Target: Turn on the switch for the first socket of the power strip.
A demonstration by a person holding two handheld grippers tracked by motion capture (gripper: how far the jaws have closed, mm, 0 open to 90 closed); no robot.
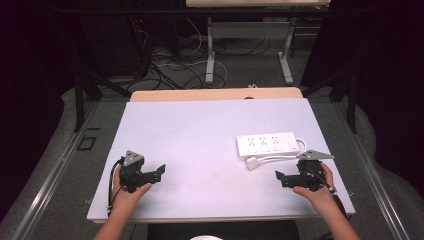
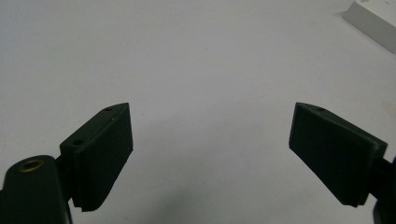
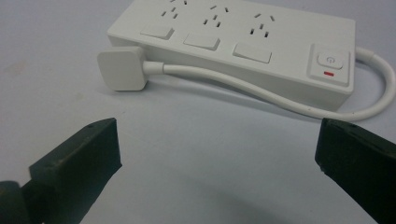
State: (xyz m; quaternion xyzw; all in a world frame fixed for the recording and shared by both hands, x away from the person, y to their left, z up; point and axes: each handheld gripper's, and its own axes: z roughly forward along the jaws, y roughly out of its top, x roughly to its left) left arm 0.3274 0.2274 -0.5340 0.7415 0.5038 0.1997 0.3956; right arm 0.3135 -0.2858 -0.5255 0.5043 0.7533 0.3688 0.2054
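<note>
A white power strip (image 1: 267, 144) lies flat on the right half of the white table (image 1: 190, 130), its sockets and switches facing up. Its white cable (image 1: 280, 157) loops from the right end back along the front to a flat white plug (image 1: 251, 163). In the right gripper view the strip (image 3: 243, 42), plug (image 3: 122, 69) and cable (image 3: 261, 95) lie just beyond my right gripper (image 3: 217, 130), which is open and holds nothing. My right gripper (image 1: 280, 177) rests near the table's front right. My left gripper (image 1: 160, 171) sits at the front left, open (image 2: 212, 116) over bare table.
A corner of the strip (image 2: 373, 16) shows at the top right of the left gripper view. Beyond the table's far wooden edge (image 1: 215, 94) stand a desk frame (image 1: 247, 45) and loose floor cables (image 1: 170, 70). Dark stands flank both sides.
</note>
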